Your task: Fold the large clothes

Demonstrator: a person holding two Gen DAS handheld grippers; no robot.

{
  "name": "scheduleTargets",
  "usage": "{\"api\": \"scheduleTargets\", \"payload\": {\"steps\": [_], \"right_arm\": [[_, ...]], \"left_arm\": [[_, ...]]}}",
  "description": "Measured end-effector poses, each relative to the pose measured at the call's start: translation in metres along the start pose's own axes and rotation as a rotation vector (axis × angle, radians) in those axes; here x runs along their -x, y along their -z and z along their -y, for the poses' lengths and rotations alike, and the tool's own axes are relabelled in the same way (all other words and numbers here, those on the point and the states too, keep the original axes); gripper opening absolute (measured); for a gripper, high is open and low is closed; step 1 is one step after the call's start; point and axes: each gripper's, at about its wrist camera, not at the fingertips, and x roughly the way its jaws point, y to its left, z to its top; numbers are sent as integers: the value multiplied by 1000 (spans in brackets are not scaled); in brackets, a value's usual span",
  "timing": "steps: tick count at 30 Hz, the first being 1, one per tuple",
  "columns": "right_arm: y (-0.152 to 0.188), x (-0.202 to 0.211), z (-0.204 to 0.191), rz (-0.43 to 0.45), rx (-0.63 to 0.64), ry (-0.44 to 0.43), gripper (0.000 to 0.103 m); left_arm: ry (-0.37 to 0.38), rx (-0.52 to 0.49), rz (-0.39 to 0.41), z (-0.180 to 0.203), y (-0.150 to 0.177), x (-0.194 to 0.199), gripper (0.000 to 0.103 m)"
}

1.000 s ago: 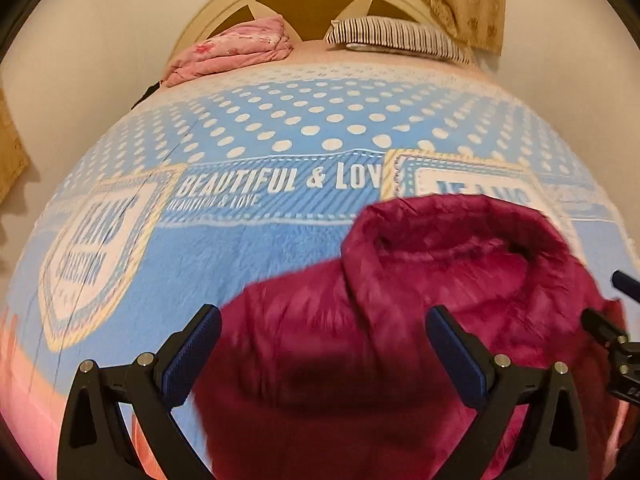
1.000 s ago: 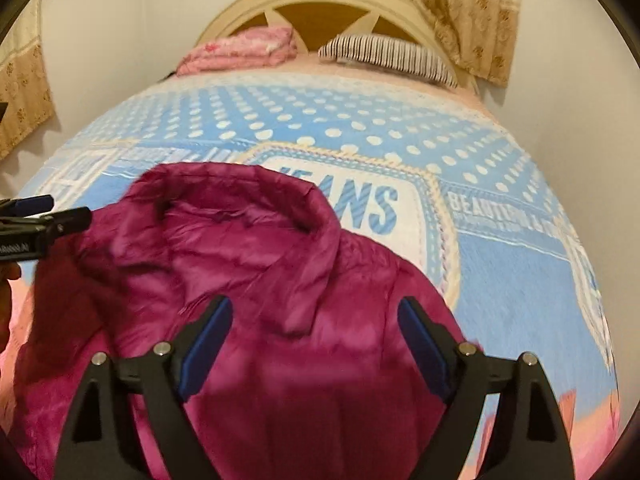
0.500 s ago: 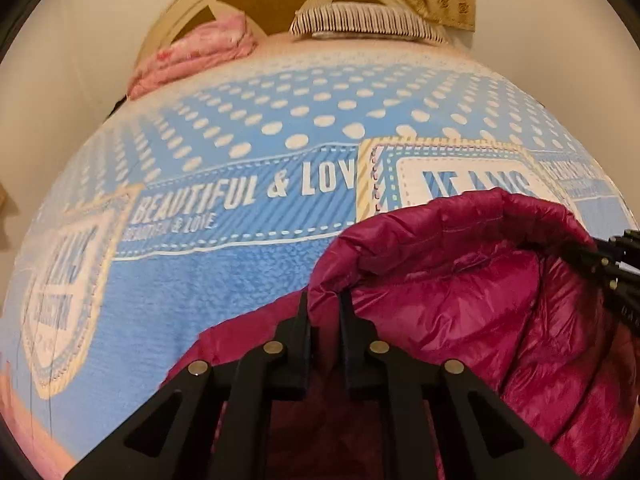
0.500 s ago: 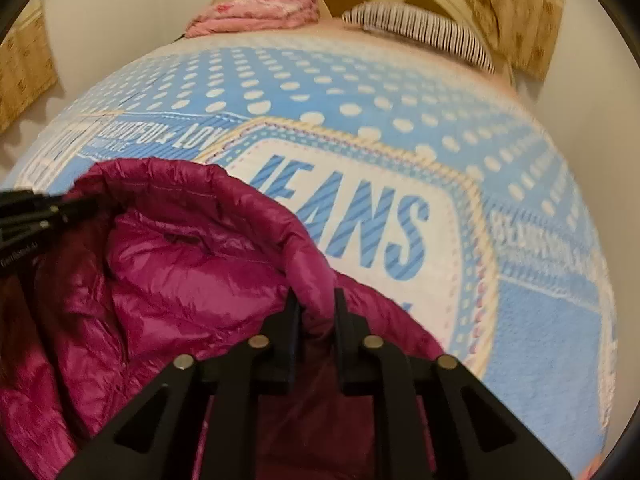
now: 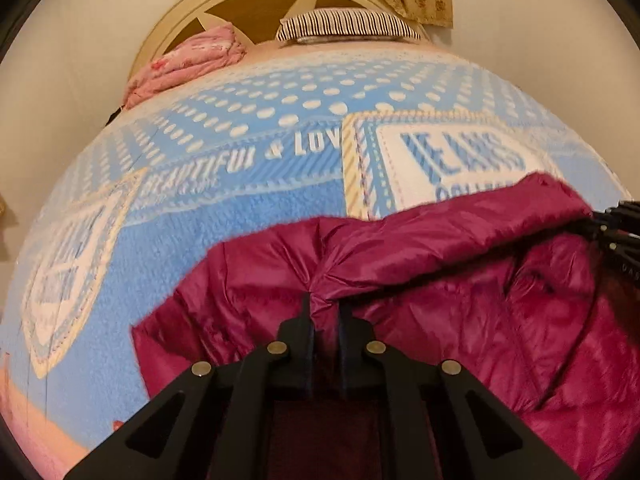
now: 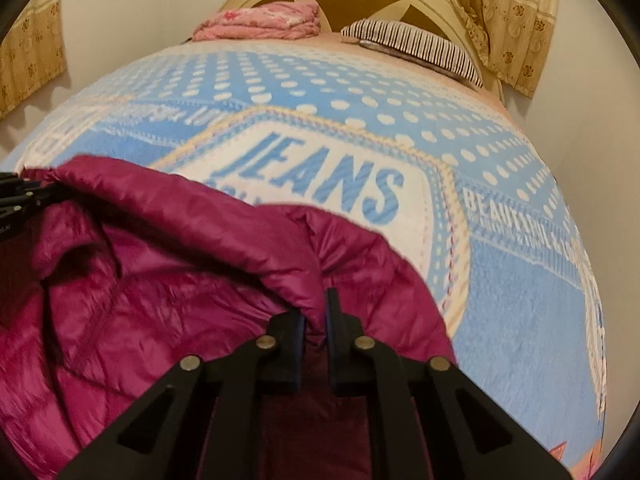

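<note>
- Both grippers, left gripper [image 5: 325, 309] and right gripper [image 6: 316, 309], have fingers pinching the jacket [image 5: 460, 280] collar.
- I'd lift evenly, keeping that edge taut over the bed [image 6: 520, 300].

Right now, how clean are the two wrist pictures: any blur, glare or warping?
Left wrist: blanket lettering smeared by motion, jacket glossy with soft sheen. Right wrist: "JEANS" print readable, jacket edges soft. Both: strong fisheye bulge, dark corners, warm dim light.
</note>
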Motion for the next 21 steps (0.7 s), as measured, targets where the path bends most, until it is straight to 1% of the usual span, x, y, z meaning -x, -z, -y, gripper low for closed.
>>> {"api": "scheduleTargets", "payload": {"steps": [3,6,7,9,10,12,13,14,16,17,18,20,21], "right_arm": [[8,-7,-1,-19,13,15,10],[10,-11,-5,-29,36,38,10],[11,-11,-6,-31,42,46,10],[12,-12,-8,-30,55,61,10],[13,-13,-9,-30,59,66,10],[14,-13,-9,-26,69,74,10],[15,-14,-9,-25,69,73,10],[15,-15,-8,-26,67,72,10],[15,-15,-9,-26,63,73,10],[16,-15,-10,-24,63,73,10],[16,-16,-10,-22,61,73,10],[17,-17,-10,-17,54,71,10],[17,-17,-10,-14,52,70,10]], "left_arm": [[-2,-7,-20,0,8,-13,8],[-7,-14,1,2,12,-12,8],[-9,-1,10,1,12,-8,9],[38,55,39,-7,11,4,10],[54,90,70,-12,10,14,12],[84,142,118,-22,6,31,22],[89,168,142,-27,4,40,38],[87,187,165,-30,2,48,60],[68,241,250,-39,-3,67,78],[65,250,266,-39,-8,70,78],[68,248,258,-38,-16,69,78],[49,248,228,-31,-29,58,78],[29,233,196,-23,-33,48,78]]}}
